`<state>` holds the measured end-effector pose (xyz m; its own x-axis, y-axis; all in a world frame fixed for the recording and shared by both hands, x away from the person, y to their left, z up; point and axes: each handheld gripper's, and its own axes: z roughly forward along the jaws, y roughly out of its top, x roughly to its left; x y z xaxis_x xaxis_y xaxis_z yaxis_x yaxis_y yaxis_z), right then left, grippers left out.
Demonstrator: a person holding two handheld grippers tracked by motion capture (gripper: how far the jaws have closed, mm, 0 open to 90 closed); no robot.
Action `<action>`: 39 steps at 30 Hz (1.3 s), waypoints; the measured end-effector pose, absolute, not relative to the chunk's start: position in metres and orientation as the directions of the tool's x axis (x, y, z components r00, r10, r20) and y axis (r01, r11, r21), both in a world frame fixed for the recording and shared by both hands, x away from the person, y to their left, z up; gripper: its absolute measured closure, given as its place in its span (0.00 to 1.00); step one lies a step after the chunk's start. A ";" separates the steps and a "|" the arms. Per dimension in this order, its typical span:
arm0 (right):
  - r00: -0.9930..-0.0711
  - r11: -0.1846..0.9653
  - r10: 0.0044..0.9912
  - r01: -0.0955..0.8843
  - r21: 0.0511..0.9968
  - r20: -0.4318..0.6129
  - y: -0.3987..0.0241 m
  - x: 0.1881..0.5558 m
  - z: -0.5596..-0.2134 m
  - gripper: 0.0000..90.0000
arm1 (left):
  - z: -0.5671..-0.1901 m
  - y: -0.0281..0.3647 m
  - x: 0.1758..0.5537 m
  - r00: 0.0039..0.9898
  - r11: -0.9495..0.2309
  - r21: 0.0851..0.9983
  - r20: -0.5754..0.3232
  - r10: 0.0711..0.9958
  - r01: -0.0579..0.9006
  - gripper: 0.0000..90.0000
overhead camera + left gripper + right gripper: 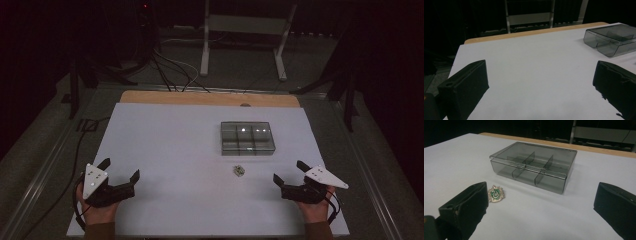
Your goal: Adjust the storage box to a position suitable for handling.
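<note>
I see the smoky grey transparent plastic box (248, 138) right of centre on the white worktop (165, 145), toward its far edge, lid shut. Dividers split it into 6 compartments, 3 by 2; I can make out nothing inside them. Its long side runs parallel to the far edge. The small silver-rimmed green crest badge (496, 193) lies flat just in front of the box, apart from it, nearer my right gripper (289, 172); its pointed end faces that gripper. My left gripper (119, 169) rests at the near left corner. Both grippers' jaws stand wide apart, holding nothing.
</note>
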<state>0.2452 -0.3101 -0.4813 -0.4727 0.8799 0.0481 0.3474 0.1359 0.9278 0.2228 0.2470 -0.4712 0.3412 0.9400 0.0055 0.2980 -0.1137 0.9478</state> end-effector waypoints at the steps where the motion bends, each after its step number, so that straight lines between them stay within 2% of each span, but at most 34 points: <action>1: -0.472 0.133 0.880 0.348 0.928 0.051 -0.310 0.245 -0.481 0.00 | -0.471 0.247 0.223 0.341 -0.117 0.947 0.007 0.940 0.301 0.02; 15: -0.471 0.126 0.880 0.342 0.931 0.054 -0.303 0.244 -0.478 0.00 | -0.476 0.242 0.223 0.331 -0.136 0.945 0.032 0.943 0.296 0.02; 22: -0.458 0.135 0.888 0.330 0.934 0.033 -0.300 0.245 -0.465 0.00 | -0.478 0.241 0.225 0.332 -0.139 0.942 0.031 0.943 0.307 0.02; 27: -0.438 0.094 0.897 0.329 0.940 0.064 -0.304 0.254 -0.452 0.00 | -0.479 0.242 0.226 0.334 -0.133 0.938 0.020 0.942 0.319 0.02; 39: -0.433 0.130 0.901 0.319 0.939 0.023 -0.298 0.276 -0.435 0.00 | -0.479 0.242 0.228 0.331 -0.128 0.933 0.009 0.944 0.338 0.02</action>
<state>0.2760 -0.2979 -0.4354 -0.4328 0.9012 0.0227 0.3194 0.1298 0.9387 0.2278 0.2423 -0.4794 0.3305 0.9437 0.0095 0.3376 -0.1276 0.9326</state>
